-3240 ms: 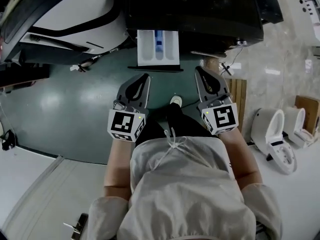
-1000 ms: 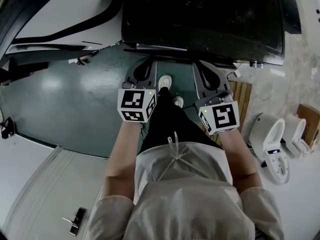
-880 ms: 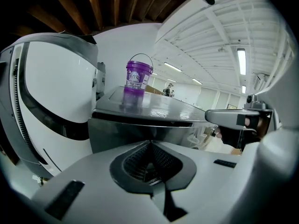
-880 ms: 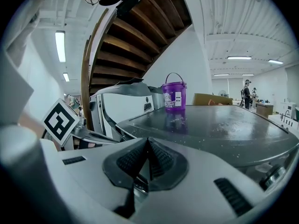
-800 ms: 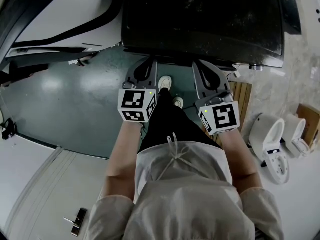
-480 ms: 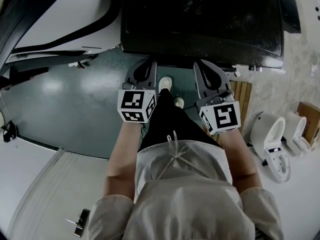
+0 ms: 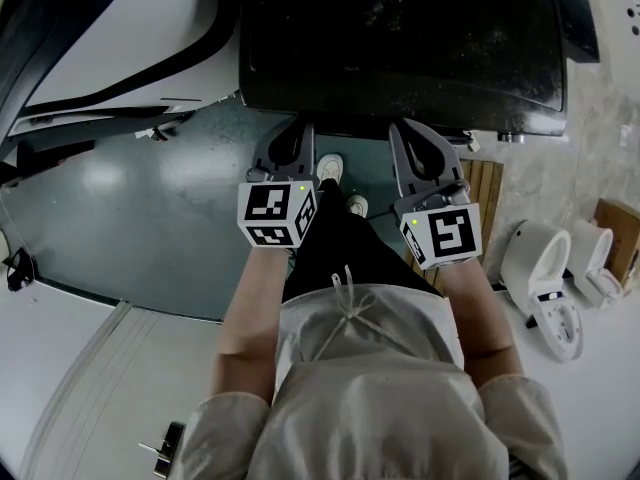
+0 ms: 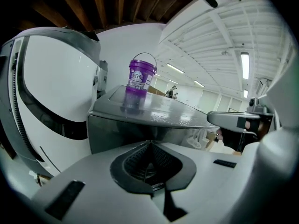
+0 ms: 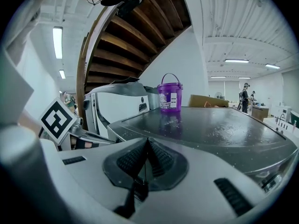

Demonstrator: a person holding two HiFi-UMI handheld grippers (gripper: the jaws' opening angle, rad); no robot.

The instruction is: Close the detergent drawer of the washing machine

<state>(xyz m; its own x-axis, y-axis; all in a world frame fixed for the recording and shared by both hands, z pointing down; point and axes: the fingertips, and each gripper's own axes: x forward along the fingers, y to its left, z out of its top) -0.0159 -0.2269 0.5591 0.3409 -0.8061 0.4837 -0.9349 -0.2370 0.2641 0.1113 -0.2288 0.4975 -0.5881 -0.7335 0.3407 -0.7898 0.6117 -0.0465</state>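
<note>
L tool (image 7: 292,138) and R tool (image 7: 415,140): jaws together, empty, tips at washing machine (image 7: 400,38) front edge. Detergent drawer not seen protruding; judged fully in. Advise a square, even push to confirm seating.

surface 1: washing machine top (image 7: 400,38), dark, flat, just ahead of left gripper (image 7: 290,138) and right gripper (image 7: 415,143) | on it: purple bucket (image 8: 140,76), upright, far beyond both claws | surface 2: green floor (image 7: 130,218), below claws | on it: white shoes (image 7: 331,166) between claws; wooden slats (image 7: 487,193) right of right claw
</note>
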